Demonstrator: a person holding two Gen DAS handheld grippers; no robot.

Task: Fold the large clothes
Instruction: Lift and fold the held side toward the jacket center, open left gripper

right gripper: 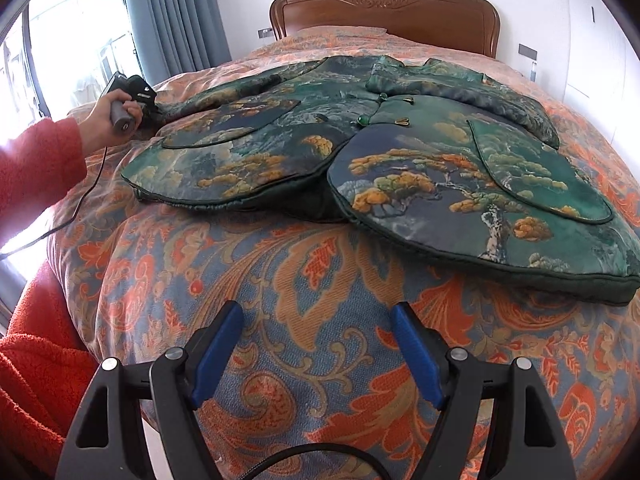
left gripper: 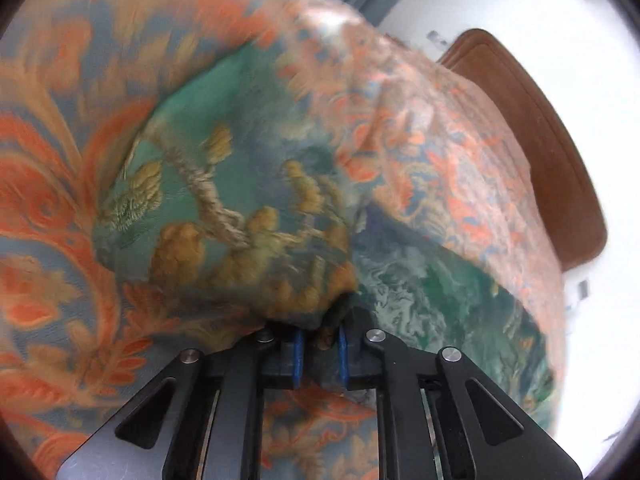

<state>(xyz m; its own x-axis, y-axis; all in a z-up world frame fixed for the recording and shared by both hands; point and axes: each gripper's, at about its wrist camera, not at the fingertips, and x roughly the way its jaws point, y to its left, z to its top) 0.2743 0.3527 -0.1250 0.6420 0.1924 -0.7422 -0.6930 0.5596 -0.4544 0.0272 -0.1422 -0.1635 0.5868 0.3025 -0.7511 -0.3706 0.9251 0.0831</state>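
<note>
In the left wrist view, the left gripper (left gripper: 322, 340) is seen pinched on a bunched edge of the green jacket (left gripper: 240, 208), which fills the space ahead.

In the right wrist view, the right gripper (right gripper: 318, 344) is held spread over the bedspread (right gripper: 280, 280); the jacket (right gripper: 400, 160) lies flat just beyond it.

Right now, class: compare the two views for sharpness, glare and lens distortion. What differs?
Left wrist view: motion-smeared throughout, the bedspread streaked, the jacket soft, the wall washed out white. Right wrist view: sharp, the jacket crisp, but the window glares and bleaches the person's sleeve; the fisheye bulges the bed and bows the headboard.
</note>
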